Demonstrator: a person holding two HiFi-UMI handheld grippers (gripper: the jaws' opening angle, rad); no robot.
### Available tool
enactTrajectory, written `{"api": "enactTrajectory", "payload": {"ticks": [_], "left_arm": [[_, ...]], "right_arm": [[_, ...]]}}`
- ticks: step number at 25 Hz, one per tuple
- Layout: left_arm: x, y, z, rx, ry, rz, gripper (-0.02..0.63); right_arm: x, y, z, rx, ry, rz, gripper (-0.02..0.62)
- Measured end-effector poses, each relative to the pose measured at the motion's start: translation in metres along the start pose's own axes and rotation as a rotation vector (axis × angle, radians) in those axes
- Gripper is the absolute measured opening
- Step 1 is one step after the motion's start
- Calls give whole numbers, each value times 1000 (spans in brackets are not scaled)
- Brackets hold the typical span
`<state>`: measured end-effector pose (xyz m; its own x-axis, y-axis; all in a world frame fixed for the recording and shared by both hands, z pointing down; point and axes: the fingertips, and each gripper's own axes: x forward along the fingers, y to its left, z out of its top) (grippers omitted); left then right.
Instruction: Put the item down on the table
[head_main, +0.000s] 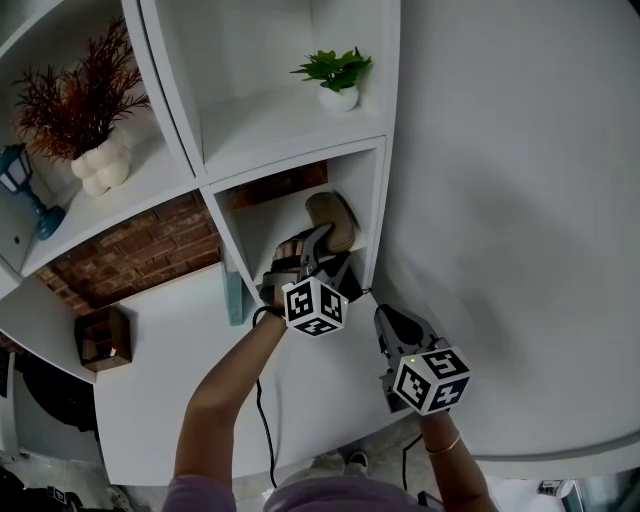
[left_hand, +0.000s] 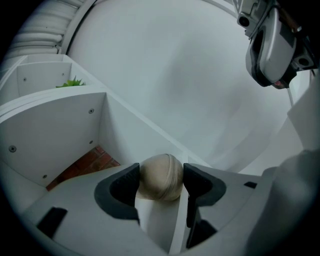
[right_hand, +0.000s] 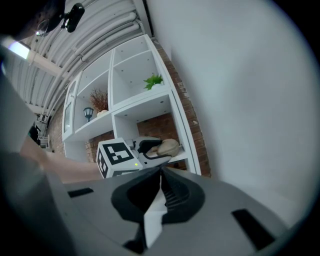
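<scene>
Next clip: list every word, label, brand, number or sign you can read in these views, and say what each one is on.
No readable text in any view.
Marker cubes: black-and-white square patterns only, no letters or digits.
Brown box: too small and dark to tell whether it bears any print.

Grey left tongs (left_hand: 161, 175) and right tongs (right_hand: 161, 172) carry black-and-white marker cubes (head_main: 315, 306), trail black cables (head_main: 265, 430); mauve top (head_main: 330, 497).

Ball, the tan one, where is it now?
In the head view's middle, the tan ball is in the shelf cubby just below the green potted plant, between the left gripper's jaws.
</scene>
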<state>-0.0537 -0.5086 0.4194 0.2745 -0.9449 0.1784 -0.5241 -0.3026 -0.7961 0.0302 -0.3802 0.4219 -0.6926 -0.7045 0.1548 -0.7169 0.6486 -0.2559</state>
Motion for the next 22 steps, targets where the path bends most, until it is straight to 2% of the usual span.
{"api": "enactTrajectory", "payload": {"ticks": [7,14,18,22], "left_arm": [[1,3,4,-156,-6,-7,282],[-12,17,12,-459,-40,-1,290],[-30,22,17,-579,-74,18,287],[-53,19,17,-680,-81,42,251]], "right_arm": [[-2,0,1,-7,1,5,-2],[-11,-1,0,-14,3,5,-2],[-16,0,0,-17,3,8,-2],[-21,5,0,-27,3,17,-2]]}}
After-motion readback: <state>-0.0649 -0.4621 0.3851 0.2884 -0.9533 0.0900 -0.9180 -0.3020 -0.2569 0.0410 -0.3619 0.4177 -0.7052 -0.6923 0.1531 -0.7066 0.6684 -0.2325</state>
